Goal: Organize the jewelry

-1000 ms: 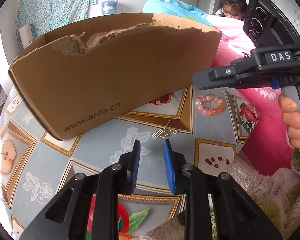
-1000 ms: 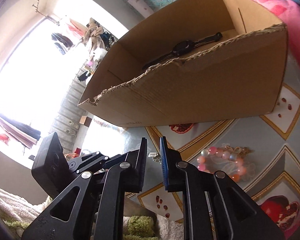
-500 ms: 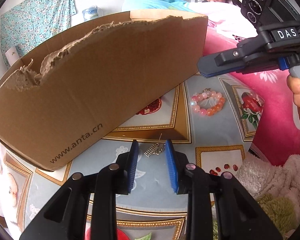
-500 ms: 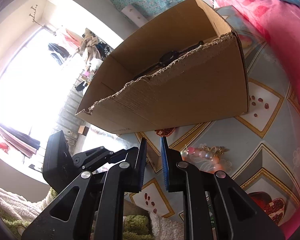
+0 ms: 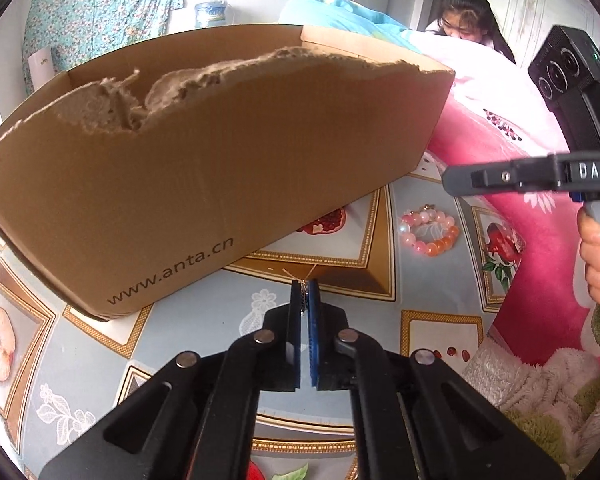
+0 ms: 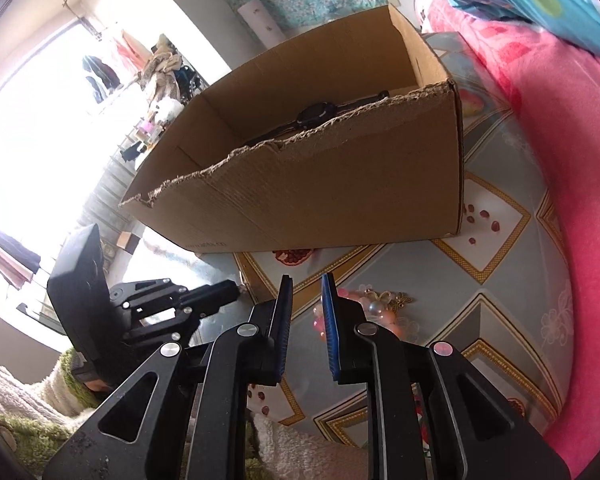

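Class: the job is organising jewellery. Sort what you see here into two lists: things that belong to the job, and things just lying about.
Belongs to the job:
- cardboard box
- watch inside it
- bead bracelet
- small silver piece pinched by the left gripper
- right gripper, jaws parted

Just lying about:
- pink blanket
- patterned tablecloth
- fluffy towel

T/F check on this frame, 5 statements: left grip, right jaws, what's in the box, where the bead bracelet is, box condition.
1. The left gripper is shut on the small silver earring. True; its jaws have just been closing onto it.
2. The right gripper holds the bead bracelet. False: its jaws stand apart and have just been opening, nothing between them.
3. A black watch lies inside the cardboard box. True.
4. The bead bracelet is in the box. False: it lies on the patterned tablecloth beside the box.
5. The box's near top edge is neatly cut. False: it is torn and ragged.
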The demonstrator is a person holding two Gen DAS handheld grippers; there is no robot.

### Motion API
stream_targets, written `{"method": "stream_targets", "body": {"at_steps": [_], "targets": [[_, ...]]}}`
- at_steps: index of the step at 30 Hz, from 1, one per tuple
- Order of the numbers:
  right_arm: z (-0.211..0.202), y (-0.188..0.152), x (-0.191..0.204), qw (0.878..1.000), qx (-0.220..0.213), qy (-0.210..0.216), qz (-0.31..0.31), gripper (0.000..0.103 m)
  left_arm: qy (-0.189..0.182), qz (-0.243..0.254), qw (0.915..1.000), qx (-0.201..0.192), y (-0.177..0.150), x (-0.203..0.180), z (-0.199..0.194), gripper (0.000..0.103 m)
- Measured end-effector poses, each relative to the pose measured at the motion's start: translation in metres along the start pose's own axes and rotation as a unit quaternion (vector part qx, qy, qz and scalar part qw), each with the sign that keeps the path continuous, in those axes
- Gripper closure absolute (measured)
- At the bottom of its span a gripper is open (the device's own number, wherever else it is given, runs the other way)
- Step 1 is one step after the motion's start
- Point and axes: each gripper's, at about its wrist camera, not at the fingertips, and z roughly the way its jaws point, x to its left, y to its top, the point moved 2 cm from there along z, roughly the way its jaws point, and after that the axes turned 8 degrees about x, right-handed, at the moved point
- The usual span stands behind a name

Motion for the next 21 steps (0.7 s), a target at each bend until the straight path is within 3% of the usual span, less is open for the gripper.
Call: {"method": "stream_targets", "body": {"at_steps": [6, 13, 16, 21], "targets": [[0.024, -0.010, 0.028, 0.992, 0.025, -0.094, -0.085, 0.081, 0.000, -0.033, 0.9991, -0.025, 0.000, 0.015, -0.019, 0.101], [0.051, -0.014, 0.036, 0.978, 0.050, -0.156, -0.126, 0.082, 0.014, -0.042, 0.9984, -0.036, -0.005, 0.020, -0.026, 0.101], [0.054, -0.013, 0.035, 0.980, 0.052, -0.150, -0.124, 0.095, 0.015, -0.045, 0.9981, -0.039, -0.007, 0.020, -0.027, 0.101], [0.055, -0.002, 0.046, 0.991, 0.039, -0.079, -0.097, 0.096, 0.016, -0.053, 0.9977, -0.040, -0.012, 0.024, -0.027, 0.101]]}}
